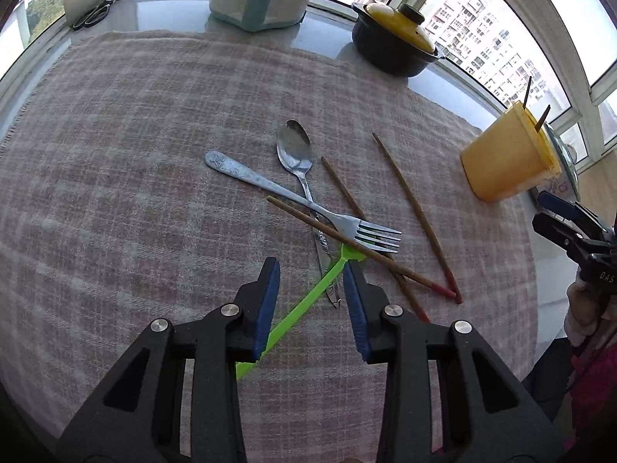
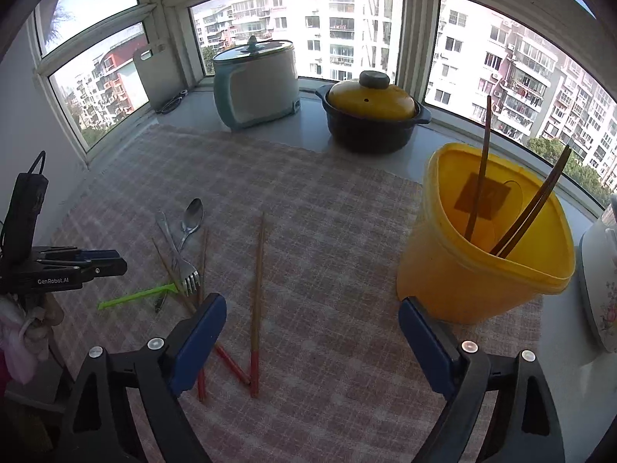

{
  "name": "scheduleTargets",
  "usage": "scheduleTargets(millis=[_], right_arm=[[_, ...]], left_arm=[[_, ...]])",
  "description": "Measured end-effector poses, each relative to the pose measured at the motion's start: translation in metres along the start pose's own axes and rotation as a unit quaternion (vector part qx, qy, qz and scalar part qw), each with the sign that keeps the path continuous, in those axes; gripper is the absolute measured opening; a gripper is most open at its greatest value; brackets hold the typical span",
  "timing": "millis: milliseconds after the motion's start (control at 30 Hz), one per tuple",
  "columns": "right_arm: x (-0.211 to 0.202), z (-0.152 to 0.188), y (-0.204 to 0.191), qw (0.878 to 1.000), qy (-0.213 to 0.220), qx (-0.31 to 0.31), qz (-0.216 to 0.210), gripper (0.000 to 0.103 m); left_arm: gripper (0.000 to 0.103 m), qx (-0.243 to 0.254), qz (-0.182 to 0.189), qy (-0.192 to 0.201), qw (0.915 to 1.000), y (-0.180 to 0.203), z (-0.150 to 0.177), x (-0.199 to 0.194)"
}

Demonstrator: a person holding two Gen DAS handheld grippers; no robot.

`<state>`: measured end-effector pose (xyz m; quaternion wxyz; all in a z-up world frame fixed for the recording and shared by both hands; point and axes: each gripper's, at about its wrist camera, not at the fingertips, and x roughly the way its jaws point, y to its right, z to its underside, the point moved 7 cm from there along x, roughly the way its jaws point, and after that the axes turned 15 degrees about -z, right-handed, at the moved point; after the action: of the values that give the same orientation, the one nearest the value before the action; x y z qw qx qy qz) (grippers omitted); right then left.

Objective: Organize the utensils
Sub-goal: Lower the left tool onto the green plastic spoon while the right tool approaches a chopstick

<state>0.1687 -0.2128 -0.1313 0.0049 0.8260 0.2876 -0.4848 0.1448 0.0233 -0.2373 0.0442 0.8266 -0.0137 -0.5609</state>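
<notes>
Left claw (image 1: 311, 270) open astride thin green plastic utensil (image 1: 304, 305) on clothed table (image 1: 115, 154); right claw (image 2: 312, 312) wide, empty. Light, flexible, likely slippery: best pinched mid-handle, clear of fork (image 1: 308, 204).

Bright daylight through windows (image 2: 297, 31); sharp centre; fisheye-bent, dark corners.

Black grippers (image 1: 311, 274), blue pads (image 1: 270, 301), silver screws.

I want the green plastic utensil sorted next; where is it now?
In the left wrist view the green plastic utensil lies on the checked cloth between the left claw's open fingers, its head under the fork's tines.
</notes>
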Motion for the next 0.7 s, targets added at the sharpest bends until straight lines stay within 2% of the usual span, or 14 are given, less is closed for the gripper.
scheduleTargets(millis=[100,200,333,600,700], right_arm=[[0.013,0.008,-0.008,1.000,-0.022,0.011,-0.019,0.079],[0.024,0.013,-0.021,0.998,-0.038,0.010,-0.040,0.076],[0.040,0.018,-0.040,0.997,-0.060,-0.004,-0.054,0.067],[0.079,0.031,-0.069,0.990,-0.118,-0.038,-0.062,0.047],[0.091,0.032,-0.077,0.987,-0.135,-0.053,-0.065,0.043]], left_arm=[[0.034,0.038,0.008,-0.013,0.9992,0.009,0.004,0.008],[0.034,0.074,0.010,-0.023,0.9969,0.018,0.007,0.018],[0.028,0.107,0.003,-0.033,0.9937,0.023,0.010,0.030],[0.028,0.123,0.017,-0.048,0.9911,0.025,0.018,0.042],[0.028,0.121,0.019,-0.049,0.9912,0.023,0.020,0.043]])
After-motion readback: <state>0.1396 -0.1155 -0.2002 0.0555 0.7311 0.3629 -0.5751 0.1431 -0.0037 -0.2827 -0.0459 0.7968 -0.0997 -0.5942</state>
